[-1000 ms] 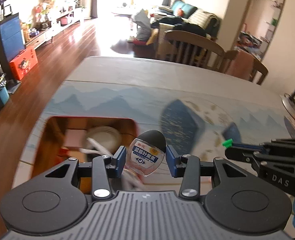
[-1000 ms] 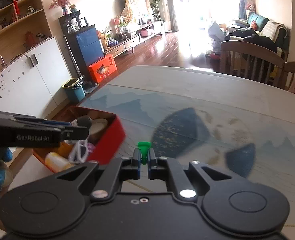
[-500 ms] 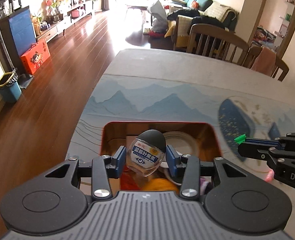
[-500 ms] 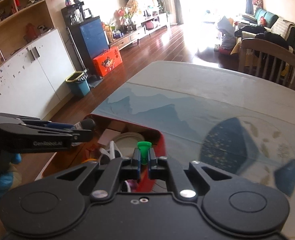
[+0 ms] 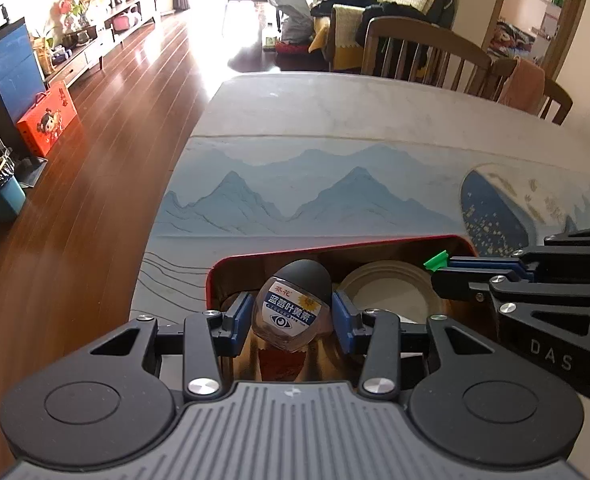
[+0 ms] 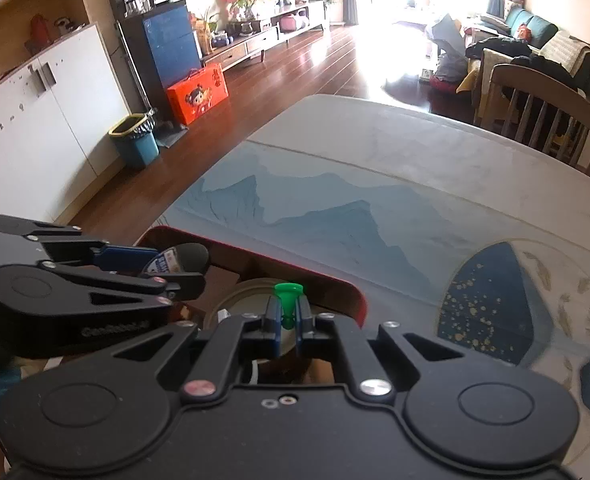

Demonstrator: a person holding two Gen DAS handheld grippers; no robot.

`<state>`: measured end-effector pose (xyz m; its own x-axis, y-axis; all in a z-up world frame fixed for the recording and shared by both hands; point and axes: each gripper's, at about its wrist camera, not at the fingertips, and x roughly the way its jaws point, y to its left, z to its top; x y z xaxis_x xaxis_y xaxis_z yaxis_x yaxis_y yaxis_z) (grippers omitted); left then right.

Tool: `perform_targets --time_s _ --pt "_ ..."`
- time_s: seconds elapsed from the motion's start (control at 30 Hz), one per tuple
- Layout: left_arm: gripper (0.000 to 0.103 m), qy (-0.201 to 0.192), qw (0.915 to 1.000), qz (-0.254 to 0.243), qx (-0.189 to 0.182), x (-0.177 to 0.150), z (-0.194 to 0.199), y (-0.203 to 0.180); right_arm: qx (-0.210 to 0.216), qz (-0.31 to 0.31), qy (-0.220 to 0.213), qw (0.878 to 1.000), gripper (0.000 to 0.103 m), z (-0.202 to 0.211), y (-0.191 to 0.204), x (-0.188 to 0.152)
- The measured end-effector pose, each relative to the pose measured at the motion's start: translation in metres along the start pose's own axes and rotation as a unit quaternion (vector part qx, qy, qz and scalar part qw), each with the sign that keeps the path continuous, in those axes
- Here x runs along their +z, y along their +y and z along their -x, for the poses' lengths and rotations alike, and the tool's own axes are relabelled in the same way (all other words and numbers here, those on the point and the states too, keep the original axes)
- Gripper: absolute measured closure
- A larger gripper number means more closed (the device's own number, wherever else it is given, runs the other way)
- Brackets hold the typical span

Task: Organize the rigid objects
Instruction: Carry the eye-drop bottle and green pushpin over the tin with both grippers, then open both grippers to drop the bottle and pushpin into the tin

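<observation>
My left gripper (image 5: 292, 314) is shut on a small clear bottle (image 5: 293, 312) with a black cap and a blue label, held over the near left part of a red-rimmed box (image 5: 335, 246). My right gripper (image 6: 288, 318) is shut on a small green plastic piece (image 6: 288, 304) and hovers over the same box (image 6: 349, 286), above a round white lid (image 5: 387, 290). In the left wrist view the right gripper (image 5: 441, 266) comes in from the right with the green piece (image 5: 435, 261) at its tip. In the right wrist view the left gripper (image 6: 175, 264) sits at the left.
The box stands at the table's near left corner on a mat (image 5: 295, 188) printed with blue mountains. Wooden chairs (image 5: 419, 54) stand at the far side. The table edge drops to a wooden floor (image 5: 95, 160) on the left.
Both grippers have moved left and forward over the red-rimmed box with their objects still held. The box now lies right under the fingertips.
</observation>
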<state>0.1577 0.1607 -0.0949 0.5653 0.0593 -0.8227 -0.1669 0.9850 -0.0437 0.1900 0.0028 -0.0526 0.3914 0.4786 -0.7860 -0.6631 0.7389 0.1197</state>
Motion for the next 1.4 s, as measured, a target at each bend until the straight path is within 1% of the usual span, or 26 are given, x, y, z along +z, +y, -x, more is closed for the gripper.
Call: perform_targets --time_s 0.13,0.23,0.33,0.5,0.6,0.7,0.77,0.83,0.9,0.97,1.1,1.27,1.33,1.4 --pt "0.061 0.011 0.9999 -0.001 -0.009 -0.002 -0.008 0.002 -0.001 0.007 0.013 1.000 0.098 -0.007 0.005 0.001" --pt "0.061 0.019 0.9997 0.001 -0.015 -0.004 -0.013 0.002 -0.010 0.007 0.022 1.000 0.098 -0.012 0.007 0.001" --pt "0.061 0.022 0.9996 0.005 -0.018 -0.005 -0.015 0.004 -0.005 0.005 0.026 1.000 0.097 -0.013 0.007 0.001" --pt "0.060 0.025 0.9994 0.011 -0.021 -0.005 -0.015 0.006 0.001 0.003 0.027 1.000 0.091 -0.010 0.008 0.001" --pt "0.060 0.027 0.9994 0.010 -0.017 -0.004 -0.014 0.007 -0.001 -0.004 0.020 1.000 0.084 -0.004 0.006 0.000" --pt "0.060 0.026 0.9995 0.009 -0.014 -0.005 -0.013 0.006 0.006 -0.017 0.014 1.000 0.083 0.003 0.001 -0.002" --pt "0.059 0.022 0.9997 0.007 -0.011 -0.006 -0.011 0.005 0.005 -0.023 0.010 1.000 0.082 0.008 -0.003 -0.005" --pt "0.056 0.017 0.9998 0.005 -0.009 -0.006 -0.008 0.004 0.003 -0.028 0.008 1.000 0.079 0.013 -0.007 -0.008" --pt "0.051 0.013 0.9998 0.010 -0.010 -0.006 -0.004 0.004 0.004 -0.036 0.006 0.999 0.078 0.018 -0.011 -0.011" --pt "0.049 0.008 0.9997 0.018 -0.013 -0.007 0.001 0.004 0.002 -0.041 0.002 0.999 0.077 0.024 -0.015 -0.014" --pt "0.048 -0.002 0.9994 0.029 -0.018 -0.006 0.012 0.000 0.000 -0.049 -0.008 0.999 0.076 0.037 -0.022 -0.019" --pt "0.041 -0.025 0.9994 0.022 -0.011 -0.006 0.030 -0.015 -0.001 -0.057 -0.022 0.998 0.065 0.055 -0.033 -0.027" --pt "0.039 -0.036 0.9992 0.015 -0.005 -0.005 0.038 -0.024 -0.004 -0.056 -0.027 0.998 0.056 0.062 -0.037 -0.031" --pt "0.037 -0.046 0.9988 0.011 -0.008 -0.004 0.046 -0.032 -0.005 -0.055 -0.032 0.998 0.050 0.070 -0.042 -0.035"
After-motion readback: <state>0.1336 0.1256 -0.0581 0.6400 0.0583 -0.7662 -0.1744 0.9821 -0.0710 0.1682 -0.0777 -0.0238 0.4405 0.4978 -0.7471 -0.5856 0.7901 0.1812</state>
